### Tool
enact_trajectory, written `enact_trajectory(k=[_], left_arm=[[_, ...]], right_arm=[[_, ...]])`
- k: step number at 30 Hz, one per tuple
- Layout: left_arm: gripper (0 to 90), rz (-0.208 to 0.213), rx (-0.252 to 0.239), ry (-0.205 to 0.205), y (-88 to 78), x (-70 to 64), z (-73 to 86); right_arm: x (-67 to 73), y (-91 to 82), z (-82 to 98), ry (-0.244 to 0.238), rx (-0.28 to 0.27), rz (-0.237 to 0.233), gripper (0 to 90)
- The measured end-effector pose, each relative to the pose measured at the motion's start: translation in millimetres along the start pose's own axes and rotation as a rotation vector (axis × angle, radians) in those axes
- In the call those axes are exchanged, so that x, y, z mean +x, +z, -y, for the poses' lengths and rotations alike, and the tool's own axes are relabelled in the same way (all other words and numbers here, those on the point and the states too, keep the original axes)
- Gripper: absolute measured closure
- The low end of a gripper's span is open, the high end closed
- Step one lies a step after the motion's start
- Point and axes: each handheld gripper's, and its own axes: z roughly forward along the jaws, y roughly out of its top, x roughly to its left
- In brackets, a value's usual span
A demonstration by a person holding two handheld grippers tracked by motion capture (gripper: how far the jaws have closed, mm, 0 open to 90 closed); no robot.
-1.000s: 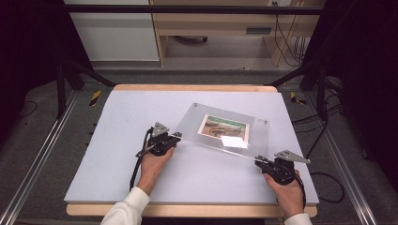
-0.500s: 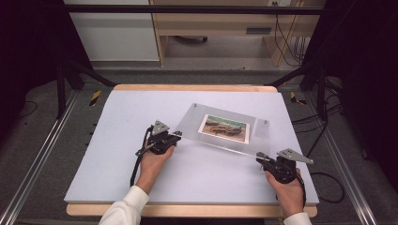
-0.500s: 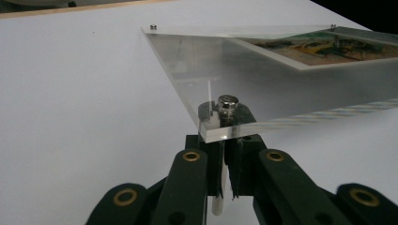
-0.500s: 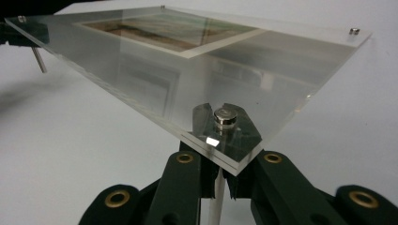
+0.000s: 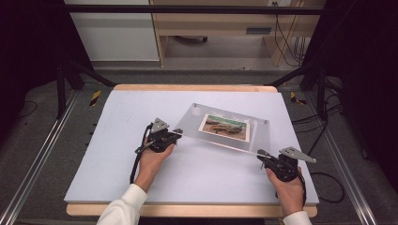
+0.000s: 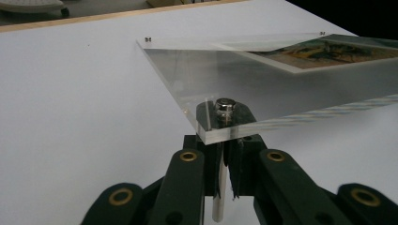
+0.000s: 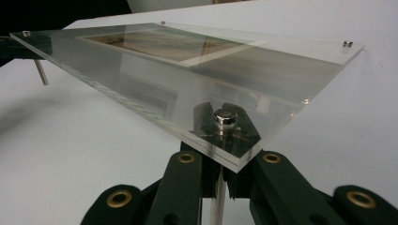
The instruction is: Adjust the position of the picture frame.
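A clear acrylic picture frame (image 5: 195, 123) holds a landscape photo (image 5: 224, 126) and hangs tilted over the white table (image 5: 117, 154), near edge raised. My left gripper (image 5: 176, 132) is shut on the metal standoff pin (image 6: 218, 197) under the frame's near left corner (image 6: 206, 129), below a silver bolt head (image 6: 225, 105). My right gripper (image 5: 261, 154) is shut on the pin (image 7: 217, 201) under the near right corner (image 7: 234, 157), below its bolt head (image 7: 224, 116). In the right gripper view the frame (image 7: 155, 70) stretches away, with another pin (image 7: 41, 72) at its far end.
The white board lies on a wooden table whose edge (image 5: 187, 210) runs along the front. Metal rails (image 5: 28, 178) flank it on both sides. Cables (image 5: 328, 187) trail off to the right. A wooden desk (image 5: 211, 28) stands behind.
Both grippers have risen slightly with the frame, and the right one has drifted a little right. The bright glare on the photo is gone as the frame's tilt changed.
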Motion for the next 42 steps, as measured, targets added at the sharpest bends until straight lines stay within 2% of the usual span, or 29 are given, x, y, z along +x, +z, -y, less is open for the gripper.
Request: enact_trajectory(k=[7, 11, 19, 20, 24, 26, 38, 42], left_arm=[[84.4, 0.001, -0.010, 0.001, -0.9, -0.5, -4.4], [84.5, 0.011, -0.019, 0.018, -4.8, -4.5, -5.8], [84.2, -0.003, -0.035, 0.039, -9.7, -11.5, -7.7], [84.2, 0.004, -0.035, 0.028, -11.4, -12.7, -8.0], [84.1, -0.010, -0.051, 0.027, -13.8, -12.5, -8.5], [84.1, -0.003, -0.059, 0.025, -16.1, -11.2, -8.2], [83.8, -0.025, -0.083, 0.031, -27.4, -11.9, -11.8], [83.8, -0.036, -0.103, 0.029, -36.4, -8.5, -13.5]], right_arm=[[-0.2, -1.0, -2.6, 0.004, -0.014, 0.001, 84.8], [-2.1, -3.7, -4.5, 0.005, -0.028, 0.007, 84.8], [-4.1, -7.8, -7.4, 0.007, -0.043, 0.007, 84.7], [-3.7, -8.9, -8.9, -0.001, -0.050, 0.008, 84.6], [-2.2, -10.1, -11.0, -0.017, -0.055, -0.001, 84.0], [-1.0, -10.6, -13.8, -0.035, -0.050, -0.001, 83.8], [1.6, -10.5, -23.5, -0.054, -0.049, -0.022, 83.3], [5.4, -5.8, -29.8, -0.065, -0.049, -0.031, 83.1]])
